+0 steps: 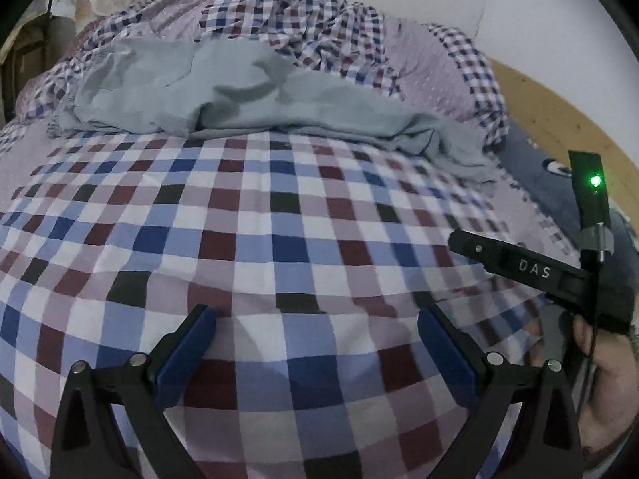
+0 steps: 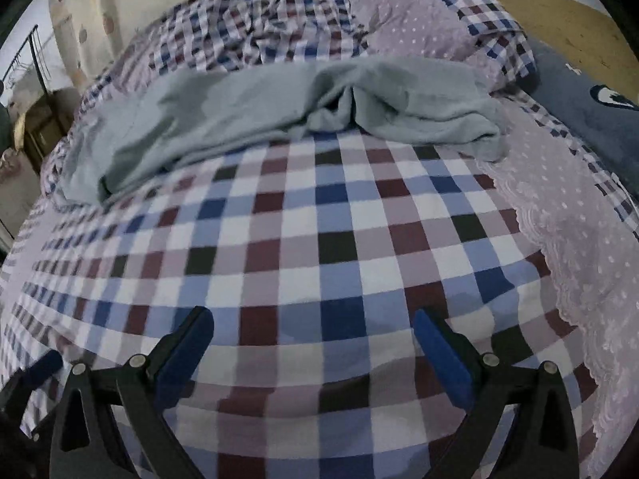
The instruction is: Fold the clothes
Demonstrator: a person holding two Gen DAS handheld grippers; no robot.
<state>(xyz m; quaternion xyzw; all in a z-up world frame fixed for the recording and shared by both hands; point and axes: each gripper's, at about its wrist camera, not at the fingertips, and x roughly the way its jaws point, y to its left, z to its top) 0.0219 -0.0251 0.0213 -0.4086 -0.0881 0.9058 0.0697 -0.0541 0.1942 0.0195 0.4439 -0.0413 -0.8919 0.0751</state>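
Note:
A crumpled pale grey garment (image 1: 239, 92) lies across the far part of the checked bed (image 1: 279, 239). In the right wrist view the same garment (image 2: 279, 107) stretches left to right, bunched at its middle. My left gripper (image 1: 317, 315) hovers open above the checked cover, well short of the garment, nothing between its blue pads (image 1: 187, 351). My right gripper (image 2: 313, 319) is likewise open over the bedspread (image 2: 319, 247), apart from the garment. The right gripper's body (image 1: 519, 267) shows at the right of the left wrist view, held by a hand (image 1: 607, 383).
A rumpled checked quilt (image 1: 287, 12) and a lilac dotted pillow (image 2: 415, 24) lie behind the garment. A dark blue rug (image 2: 591, 92) on a wooden floor (image 2: 559, 20) borders the bed's right side. A patterned curtain (image 2: 108, 8) and a rack (image 2: 36, 60) stand at left.

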